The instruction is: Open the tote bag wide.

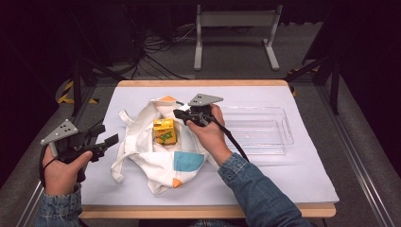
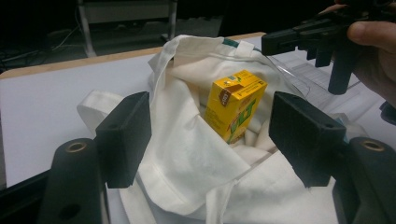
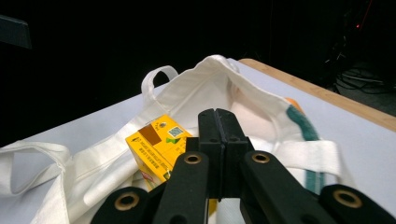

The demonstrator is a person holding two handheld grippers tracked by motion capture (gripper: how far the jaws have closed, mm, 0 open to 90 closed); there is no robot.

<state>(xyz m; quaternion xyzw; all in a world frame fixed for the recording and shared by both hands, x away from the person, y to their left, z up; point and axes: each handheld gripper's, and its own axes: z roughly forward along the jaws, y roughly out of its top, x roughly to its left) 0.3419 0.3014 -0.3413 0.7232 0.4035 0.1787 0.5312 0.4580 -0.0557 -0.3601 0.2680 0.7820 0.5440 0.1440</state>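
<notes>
**Yellow carton sits in the open tote, both tongs empty**

Your right tongs (image 1: 178,113) are pressed fully together with nothing between them; in the right gripper view the two black pads (image 3: 218,135) meet flat. They hang over the mouth of the white tote bag (image 1: 156,161), and the yellow carton (image 1: 164,131) stands just below and ahead of their tips, inside the bag's opening. In the right gripper view the carton (image 3: 156,142) shows just to the left of the closed jaws, its top face turned up, with the bag's far rim arching behind it.

Your left tongs (image 1: 108,142) stand wide and hold nothing. They sit off the bag's near edge, pointing across at it. In the left gripper view the carton (image 2: 235,105) appears between the two pads (image 2: 126,135) but well beyond them, upright and nestled in folds of cloth; the pads touch neither the carton nor the bag (image 2: 187,154).

Beyond your right tongs, on the far side from the bag, a clear plastic tray (image 1: 283,124) lies on the white tabletop (image 1: 293,184).
</notes>
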